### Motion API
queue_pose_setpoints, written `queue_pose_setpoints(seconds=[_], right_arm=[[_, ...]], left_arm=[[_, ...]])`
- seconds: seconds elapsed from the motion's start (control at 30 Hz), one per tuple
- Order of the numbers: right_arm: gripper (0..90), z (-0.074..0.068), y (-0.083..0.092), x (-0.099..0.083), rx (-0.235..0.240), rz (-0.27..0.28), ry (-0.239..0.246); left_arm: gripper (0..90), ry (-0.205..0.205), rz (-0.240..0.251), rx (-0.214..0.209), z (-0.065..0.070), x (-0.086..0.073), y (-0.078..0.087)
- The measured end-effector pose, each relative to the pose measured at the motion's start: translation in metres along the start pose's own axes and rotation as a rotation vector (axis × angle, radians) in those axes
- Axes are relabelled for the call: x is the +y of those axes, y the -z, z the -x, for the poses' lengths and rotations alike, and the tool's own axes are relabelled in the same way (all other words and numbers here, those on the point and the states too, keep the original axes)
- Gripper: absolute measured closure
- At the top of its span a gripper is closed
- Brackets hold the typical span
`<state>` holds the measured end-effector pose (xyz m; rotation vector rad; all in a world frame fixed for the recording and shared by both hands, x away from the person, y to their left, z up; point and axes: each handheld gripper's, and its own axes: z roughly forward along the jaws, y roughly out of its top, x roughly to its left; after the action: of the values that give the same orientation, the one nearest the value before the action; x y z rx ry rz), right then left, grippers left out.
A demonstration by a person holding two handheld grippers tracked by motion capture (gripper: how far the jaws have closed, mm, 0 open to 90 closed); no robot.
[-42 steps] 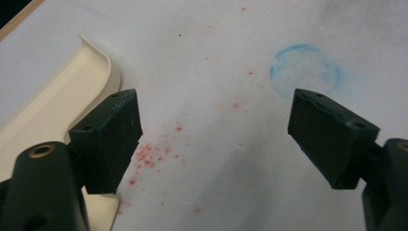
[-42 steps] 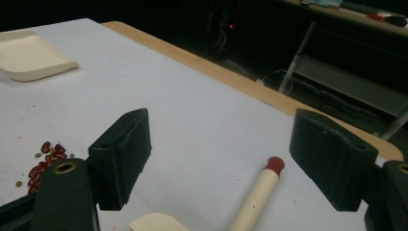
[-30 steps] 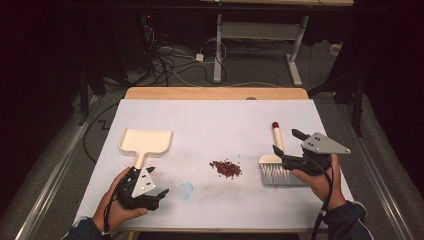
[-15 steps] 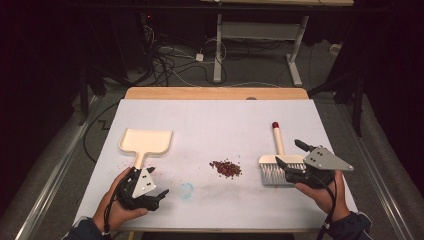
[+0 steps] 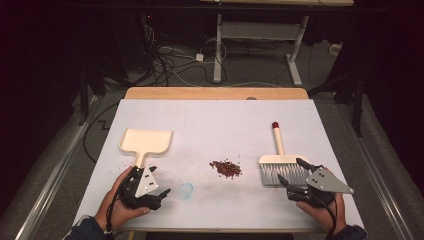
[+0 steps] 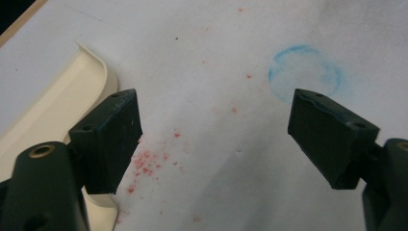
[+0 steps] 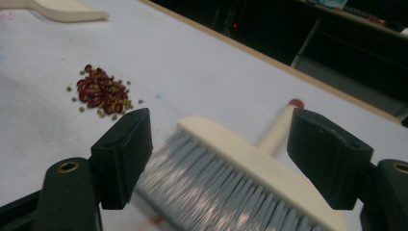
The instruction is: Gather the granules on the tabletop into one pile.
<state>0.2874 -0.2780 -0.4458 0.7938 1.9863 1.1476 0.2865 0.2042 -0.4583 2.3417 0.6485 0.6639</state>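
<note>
Lying unswept at mid-table, a small pile of red beans [image 5: 226,168] is seen. Right of the pile rests a brush [image 5: 280,165], with the right gripper [image 5: 291,175] spread wide beside its bristles. Left of the pile, a dustpan [image 5: 146,142] is untouched; the left gripper [image 5: 159,181] gapes empty. White sheet [image 5: 220,120], dark cabled room beyond.

A: the brush [image 7: 240,178] bristles are blurry in the right gripper view, bottom edge cuts them off.

B: yep, and the dustpan [image 6: 53,110] is half behind the left gripper [image 6: 214,139] jaw.
</note>
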Motion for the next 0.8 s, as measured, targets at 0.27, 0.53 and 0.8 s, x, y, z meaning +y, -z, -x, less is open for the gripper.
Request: queue_pose_setpoints(seconds=[0.27,0.53,0.8], right_arm=[[23.6,-0.0105,0.001,-0.0046,0.024,-0.037,0.049],[23.5,-0.0089,0.0027,0.0002,0.008,-0.031,0.05],[23.4,-0.0088,0.0036,0.001,0.02,-0.018,0.047]], left_arm=[[18.5,0.0,0.013,0.0,0.0028,0.0003,0.0019],[18.5,-0.002,0.016,-0.004,0.0018,-0.0029,0.0037],[18.5,-0.004,0.011,-0.002,0.0021,-0.0018,0.0029]])
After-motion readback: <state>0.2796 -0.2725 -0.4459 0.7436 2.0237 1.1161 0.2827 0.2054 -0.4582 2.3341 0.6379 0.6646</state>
